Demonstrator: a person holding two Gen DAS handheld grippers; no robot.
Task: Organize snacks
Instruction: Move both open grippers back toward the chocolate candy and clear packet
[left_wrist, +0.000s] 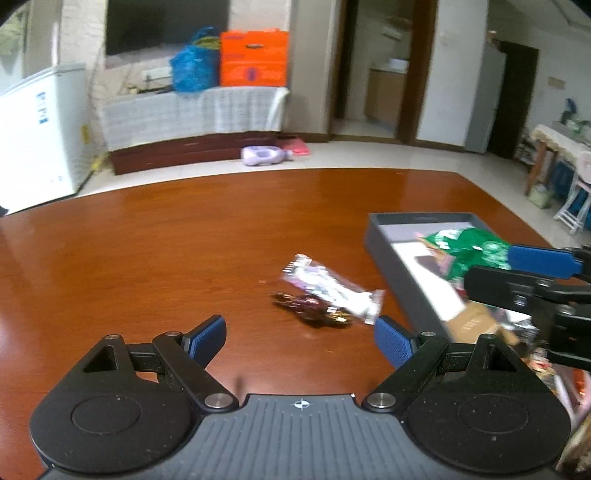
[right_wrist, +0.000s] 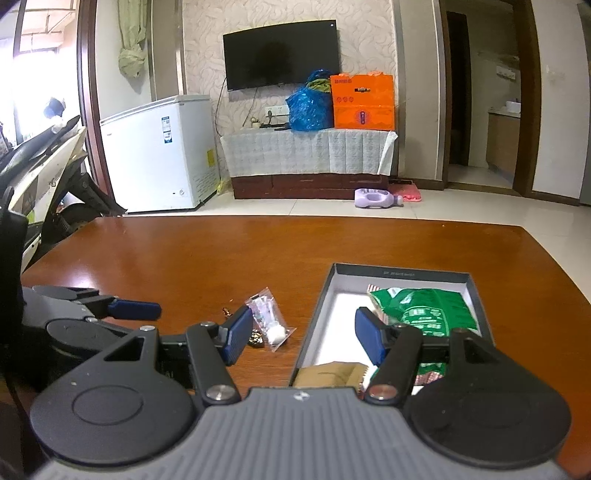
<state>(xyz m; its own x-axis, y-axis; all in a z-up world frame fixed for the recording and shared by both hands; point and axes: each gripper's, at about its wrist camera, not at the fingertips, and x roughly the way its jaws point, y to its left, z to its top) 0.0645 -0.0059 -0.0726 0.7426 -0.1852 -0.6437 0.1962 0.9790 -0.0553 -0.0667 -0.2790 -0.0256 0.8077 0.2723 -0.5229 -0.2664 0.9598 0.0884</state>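
On the brown table (left_wrist: 166, 240) lie a clear packet with purple print (left_wrist: 332, 288) and a small dark wrapped candy (left_wrist: 314, 310), just ahead of my left gripper (left_wrist: 301, 341), which is open and empty. To the right stands a grey box (left_wrist: 384, 254) holding a green packet (left_wrist: 465, 247). My right gripper (right_wrist: 303, 338) is open over the box's left wall (right_wrist: 314, 321); nothing is held. The green packet (right_wrist: 424, 314) lies in the box beyond its right finger, a brown packet (right_wrist: 332, 374) near the front. The clear packet (right_wrist: 267, 321) lies by its left finger.
Behind the table are a white chest freezer (right_wrist: 159, 151), a cloth-covered low cabinet (right_wrist: 306, 155) with an orange box and a blue bag, and a wall television. A parked scooter (right_wrist: 44, 162) stands at the left. One finger of the left gripper (right_wrist: 136, 309) shows at the left.
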